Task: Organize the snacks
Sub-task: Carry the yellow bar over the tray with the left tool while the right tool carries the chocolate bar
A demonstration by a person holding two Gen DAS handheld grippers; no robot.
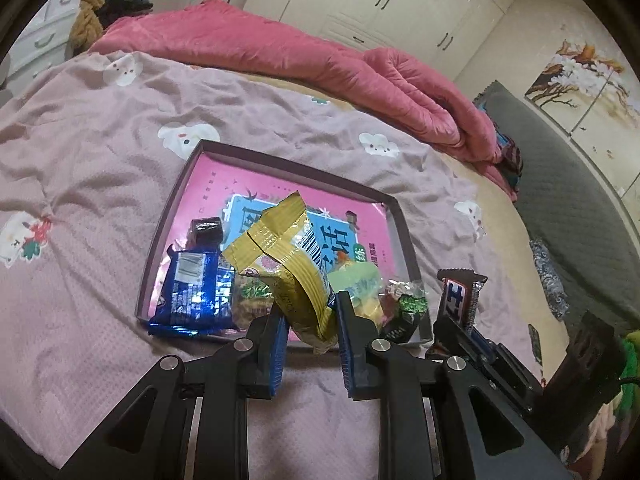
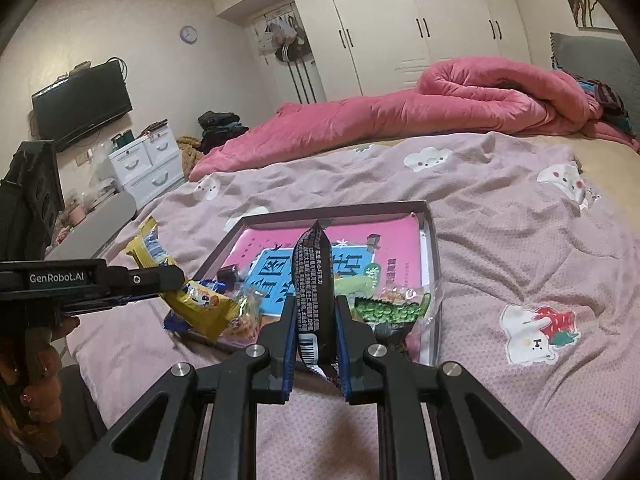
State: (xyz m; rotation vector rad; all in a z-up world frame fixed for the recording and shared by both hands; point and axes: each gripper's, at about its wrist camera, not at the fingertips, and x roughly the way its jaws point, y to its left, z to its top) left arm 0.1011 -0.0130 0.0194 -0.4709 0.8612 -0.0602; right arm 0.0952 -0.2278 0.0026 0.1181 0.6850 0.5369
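My left gripper is shut on a crumpled yellow snack packet, held just above the near edge of a shallow tray with a pink picture lining. In the tray lie a blue packet, a small dark candy, a pale green packet and a green-wrapped sweet. My right gripper is shut on a dark chocolate bar standing upright over the tray's near edge. The left gripper with the yellow packet shows at left. A green pea packet lies in the tray.
The tray rests on a bed with a mauve patterned sheet. A rolled pink quilt lies behind it. A grey headboard, white wardrobes, a TV and white drawers surround the bed. A person's hand grips the left tool.
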